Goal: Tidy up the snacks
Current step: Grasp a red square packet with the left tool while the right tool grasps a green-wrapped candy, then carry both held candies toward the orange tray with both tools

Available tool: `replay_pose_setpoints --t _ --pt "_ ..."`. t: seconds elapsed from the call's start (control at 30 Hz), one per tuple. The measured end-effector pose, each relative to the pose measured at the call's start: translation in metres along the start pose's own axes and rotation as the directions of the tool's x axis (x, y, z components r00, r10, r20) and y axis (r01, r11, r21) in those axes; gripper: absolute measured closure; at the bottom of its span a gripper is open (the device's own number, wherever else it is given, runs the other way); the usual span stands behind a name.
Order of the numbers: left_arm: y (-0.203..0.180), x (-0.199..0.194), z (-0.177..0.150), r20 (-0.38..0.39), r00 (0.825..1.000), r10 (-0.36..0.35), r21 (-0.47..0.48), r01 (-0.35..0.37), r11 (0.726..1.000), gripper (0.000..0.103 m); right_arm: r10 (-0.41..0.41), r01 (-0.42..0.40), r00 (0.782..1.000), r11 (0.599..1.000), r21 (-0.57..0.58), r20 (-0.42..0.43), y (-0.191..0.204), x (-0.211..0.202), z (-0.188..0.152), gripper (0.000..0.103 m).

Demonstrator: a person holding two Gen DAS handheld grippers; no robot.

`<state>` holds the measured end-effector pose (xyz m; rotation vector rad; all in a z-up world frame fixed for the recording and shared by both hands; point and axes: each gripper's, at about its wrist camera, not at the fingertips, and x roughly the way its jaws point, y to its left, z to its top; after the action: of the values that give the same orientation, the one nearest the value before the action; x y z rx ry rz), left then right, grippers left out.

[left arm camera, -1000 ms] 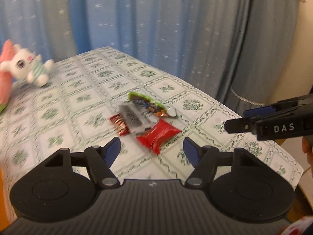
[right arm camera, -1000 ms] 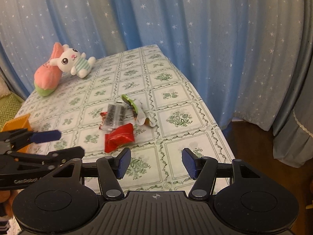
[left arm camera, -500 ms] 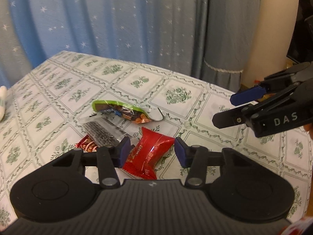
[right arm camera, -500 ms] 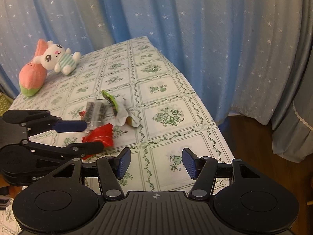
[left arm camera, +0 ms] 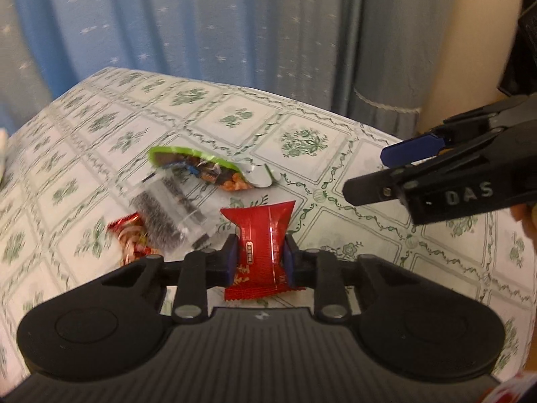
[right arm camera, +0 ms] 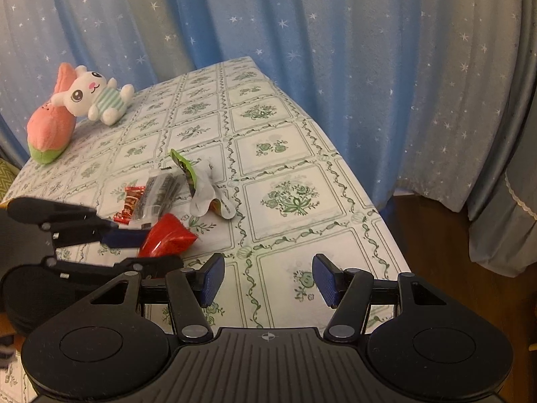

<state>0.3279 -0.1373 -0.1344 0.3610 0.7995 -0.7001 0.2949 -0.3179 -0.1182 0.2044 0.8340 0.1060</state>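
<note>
The left gripper is closing, its pads pressing a red snack packet that points lengthwise away. The right gripper is half-open and empty. No container shows.

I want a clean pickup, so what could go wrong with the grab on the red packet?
The left gripper is closing its fingers on the red packet, a soft puffy wrapper that may crumple or slip out. The clear packet lies close beside it and might get dragged along. The right gripper, open and empty, hovers near and could bump a lift.
</note>
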Motion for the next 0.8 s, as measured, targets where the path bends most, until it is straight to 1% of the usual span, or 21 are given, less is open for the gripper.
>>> replay_pose_setpoints --t 0.1,0.23,0.43,0.5,0.63,0.67,0.7,0.8 --pt "0.002 -0.02 -0.008 0.034 0.999 0.022 -0.103 -0.018 0.994 0.08 0.015 -0.015 1.0 1.0 -0.014 0.016 0.003 0.003 0.005 0.044" --pt "0.01 -0.048 -0.02 0.051 0.997 0.065 -0.228 -0.052 0.972 0.08 0.064 -0.059 0.996 0.995 -0.08 0.062 0.012 0.012 0.017 0.044" --pt "0.028 -0.079 -0.038 0.034 0.985 0.166 -0.332 -0.146 0.932 0.08 0.121 -0.103 0.989 0.976 -0.192 0.083 0.036 0.048 0.038 0.045" --pt "0.035 -0.086 -0.045 0.031 0.981 0.189 -0.366 -0.165 0.916 0.08 0.13 -0.109 0.989 0.965 -0.24 0.073 0.045 0.061 0.042 0.057" --pt "0.043 -0.093 -0.056 0.021 0.979 0.202 -0.41 -0.176 0.895 0.08 0.113 -0.098 0.993 0.944 -0.314 0.029 0.059 0.087 0.046 0.062" --pt "0.045 -0.094 -0.059 0.018 0.979 0.202 -0.416 -0.176 0.892 0.08 0.101 -0.091 0.995 0.939 -0.331 0.014 0.061 0.093 0.045 0.067" --pt "0.045 -0.095 -0.06 0.017 0.979 0.203 -0.42 -0.177 0.89 0.08 0.09 -0.084 0.996 0.934 -0.346 0.002 0.063 0.098 0.044 0.071" --pt "0.044 -0.096 -0.064 0.012 0.977 0.211 -0.417 -0.187 0.89 0.08 0.078 -0.07 0.997 0.926 -0.371 0.006 0.067 0.102 0.042 0.075"
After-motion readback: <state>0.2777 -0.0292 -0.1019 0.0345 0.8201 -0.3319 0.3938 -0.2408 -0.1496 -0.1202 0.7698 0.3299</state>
